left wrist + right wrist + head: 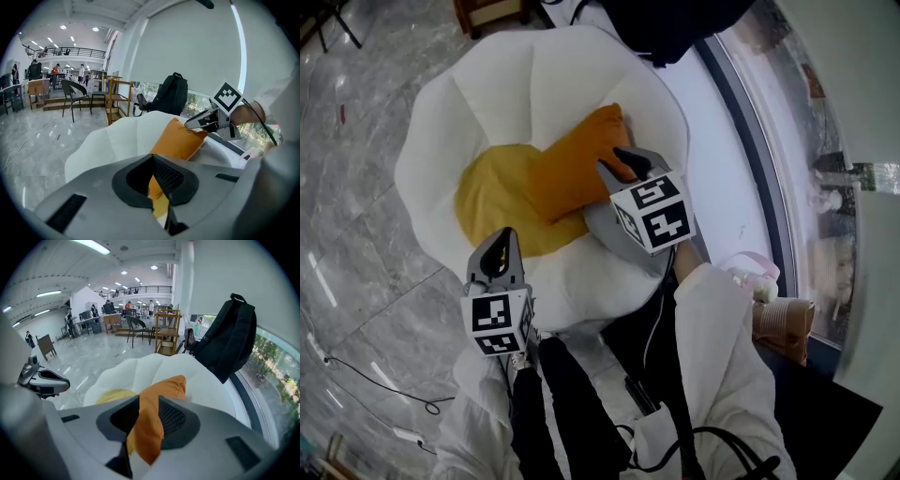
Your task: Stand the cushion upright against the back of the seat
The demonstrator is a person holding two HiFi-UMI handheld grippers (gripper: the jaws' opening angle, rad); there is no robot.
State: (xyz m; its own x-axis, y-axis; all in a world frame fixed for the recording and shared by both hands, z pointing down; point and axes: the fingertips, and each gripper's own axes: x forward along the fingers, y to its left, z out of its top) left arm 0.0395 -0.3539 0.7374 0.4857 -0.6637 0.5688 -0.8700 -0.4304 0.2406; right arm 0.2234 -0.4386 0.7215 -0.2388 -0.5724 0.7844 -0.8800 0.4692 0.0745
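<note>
The left gripper [501, 236] is held low and near the body, pointing down at a moderate slope. Its jaws meet at the tips, with nothing between the fingers. The right gripper [625, 156] reaches farther forward and pitches down more steeply. Its jaws stand apart. A corner of the cushion [143, 427] lies between the pads, with no clamping evident. Behind the fingers, the right hand [244, 114] holds the handle below the marker cube [652, 214], and a white sleeve [722, 347] runs back from the wrist. The two grippers are well apart.
</note>
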